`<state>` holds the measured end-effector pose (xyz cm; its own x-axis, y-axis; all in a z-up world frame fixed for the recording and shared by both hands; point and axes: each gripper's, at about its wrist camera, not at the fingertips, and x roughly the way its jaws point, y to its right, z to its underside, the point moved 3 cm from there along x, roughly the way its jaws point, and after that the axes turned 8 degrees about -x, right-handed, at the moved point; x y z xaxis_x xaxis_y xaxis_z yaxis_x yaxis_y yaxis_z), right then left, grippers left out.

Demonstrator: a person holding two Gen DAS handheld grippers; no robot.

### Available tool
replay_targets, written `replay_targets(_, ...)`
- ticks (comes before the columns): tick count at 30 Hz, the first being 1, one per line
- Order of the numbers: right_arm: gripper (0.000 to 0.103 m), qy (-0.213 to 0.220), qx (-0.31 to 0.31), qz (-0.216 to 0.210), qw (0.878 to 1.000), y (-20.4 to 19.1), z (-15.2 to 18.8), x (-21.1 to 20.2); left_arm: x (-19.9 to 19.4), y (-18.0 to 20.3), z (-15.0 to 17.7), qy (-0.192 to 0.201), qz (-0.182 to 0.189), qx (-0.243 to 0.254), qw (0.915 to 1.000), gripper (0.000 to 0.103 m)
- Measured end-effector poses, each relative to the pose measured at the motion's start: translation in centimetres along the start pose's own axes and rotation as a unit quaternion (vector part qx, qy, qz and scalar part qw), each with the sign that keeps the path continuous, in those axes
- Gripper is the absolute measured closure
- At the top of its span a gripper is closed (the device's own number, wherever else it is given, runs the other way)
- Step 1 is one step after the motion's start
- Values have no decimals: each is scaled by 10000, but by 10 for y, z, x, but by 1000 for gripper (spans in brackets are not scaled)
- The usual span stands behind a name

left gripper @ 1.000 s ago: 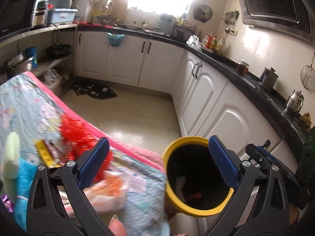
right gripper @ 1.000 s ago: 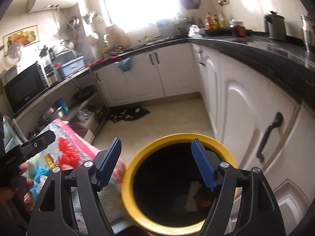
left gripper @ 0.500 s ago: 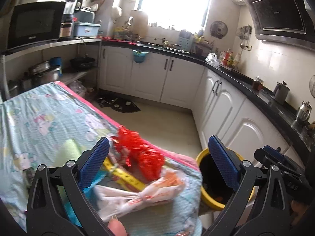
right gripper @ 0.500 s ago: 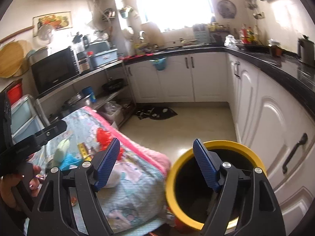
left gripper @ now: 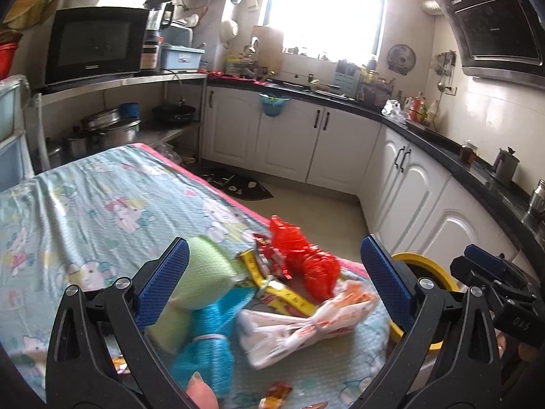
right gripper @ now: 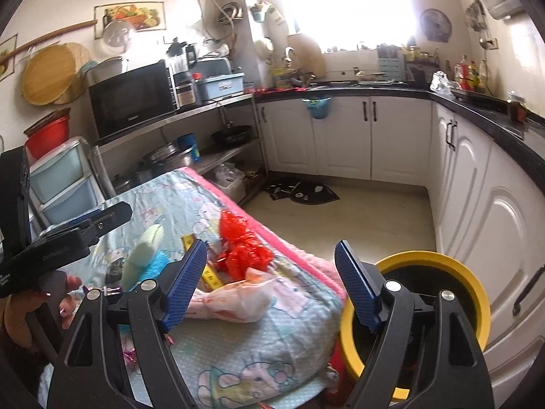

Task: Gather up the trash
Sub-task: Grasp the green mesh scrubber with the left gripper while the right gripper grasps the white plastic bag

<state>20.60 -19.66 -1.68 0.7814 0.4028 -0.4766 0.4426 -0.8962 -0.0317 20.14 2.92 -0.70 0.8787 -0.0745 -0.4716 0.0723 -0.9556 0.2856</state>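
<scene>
Left hand-held gripper [left gripper: 272, 274]: jaws wide apart, holding nothing.
Right hand-held gripper [right gripper: 272, 281]: jaws wide apart, empty.
Trash [left gripper: 299, 320]: on desk [left gripper: 102, 197], beside bin [right gripper: 477, 293].

A bright window [left gripper: 327, 10] lights a kitchen at the far wall. White cabinets [left gripper: 286, 143] under a black counter [left gripper: 439, 143] run right. A microwave [left gripper: 95, 44] sits on a shelf at left, above a pale floor [right gripper: 357, 218].

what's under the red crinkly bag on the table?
The red crinkly bag lies on the cartoon-print cloth, overlapping one end of a yellow measuring tape. The tabletop is hidden by the cloth, and anything else beneath the bag is covered.
</scene>
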Motion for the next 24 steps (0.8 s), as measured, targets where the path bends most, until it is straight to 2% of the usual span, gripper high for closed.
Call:
replay_targets(10,27,-313,-303,-240,9988,-30,3,29,-8,-49,5,-50,-395,-3,9992,10)
replay_targets(17,27,-802,-183,-89,9966,-32,21,70,7,-69,21,-545,-481,333,9968,10)
replay_targets(24,27,-1262,305,-106,9915,-16,41,103,37,-76,37,-1149,-252,588,9913,10)
